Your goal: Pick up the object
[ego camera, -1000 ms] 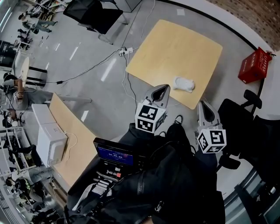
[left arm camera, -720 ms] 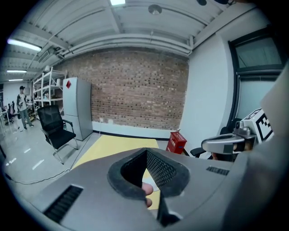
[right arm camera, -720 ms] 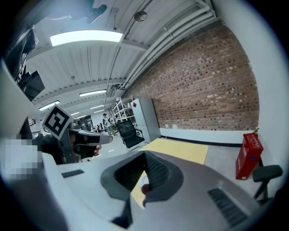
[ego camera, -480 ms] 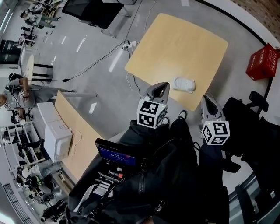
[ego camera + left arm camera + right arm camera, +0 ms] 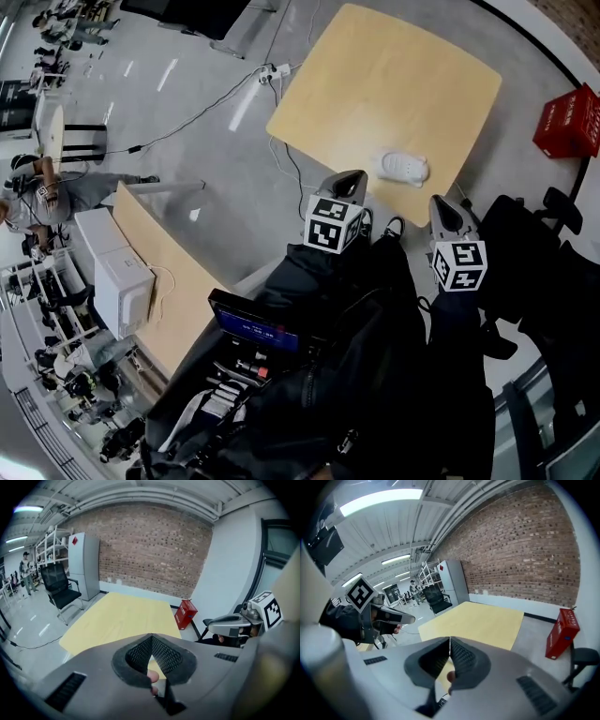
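Note:
A small white object lies near the near edge of a light wooden table. My left gripper hangs just short of that edge, left of the object, with its jaws closed tip to tip and nothing held. My right gripper hovers off the table's near right corner, also shut and empty. In the left gripper view the closed left gripper points over the table. The right gripper view shows the closed right gripper the same way. The jaws hide the white object in both gripper views.
A red box stands on the floor right of the table. A black office chair is close by my right gripper. Cables and a power strip lie left of the table. A second wooden desk carries a white box.
Both grippers have sunk and tipped further down toward the table's near edge. Their jaws stayed closed. The white object has not moved.

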Available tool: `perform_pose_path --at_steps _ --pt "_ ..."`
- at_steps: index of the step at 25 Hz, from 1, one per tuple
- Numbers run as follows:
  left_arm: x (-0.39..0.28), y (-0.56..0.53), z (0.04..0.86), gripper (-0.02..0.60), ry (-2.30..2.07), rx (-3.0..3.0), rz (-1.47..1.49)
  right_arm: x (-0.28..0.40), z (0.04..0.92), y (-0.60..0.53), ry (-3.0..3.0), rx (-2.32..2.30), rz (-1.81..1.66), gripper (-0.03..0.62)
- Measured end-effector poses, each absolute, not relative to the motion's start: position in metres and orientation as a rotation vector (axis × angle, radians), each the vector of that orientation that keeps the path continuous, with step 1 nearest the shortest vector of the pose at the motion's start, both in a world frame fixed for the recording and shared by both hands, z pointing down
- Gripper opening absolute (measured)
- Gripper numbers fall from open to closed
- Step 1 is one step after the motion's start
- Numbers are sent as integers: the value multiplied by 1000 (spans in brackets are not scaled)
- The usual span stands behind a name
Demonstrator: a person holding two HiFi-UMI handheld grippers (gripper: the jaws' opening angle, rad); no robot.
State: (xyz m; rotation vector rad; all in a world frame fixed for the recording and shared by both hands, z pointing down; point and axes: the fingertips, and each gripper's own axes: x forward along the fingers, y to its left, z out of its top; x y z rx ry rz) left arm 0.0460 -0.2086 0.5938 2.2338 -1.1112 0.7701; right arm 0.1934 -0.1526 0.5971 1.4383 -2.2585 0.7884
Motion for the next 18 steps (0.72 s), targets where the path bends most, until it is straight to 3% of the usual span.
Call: perform_pose_path --at_steps 18 --pt "5 -214 650 -3 -1061 2134 829 138 690 -209 -2187 863 563 101"
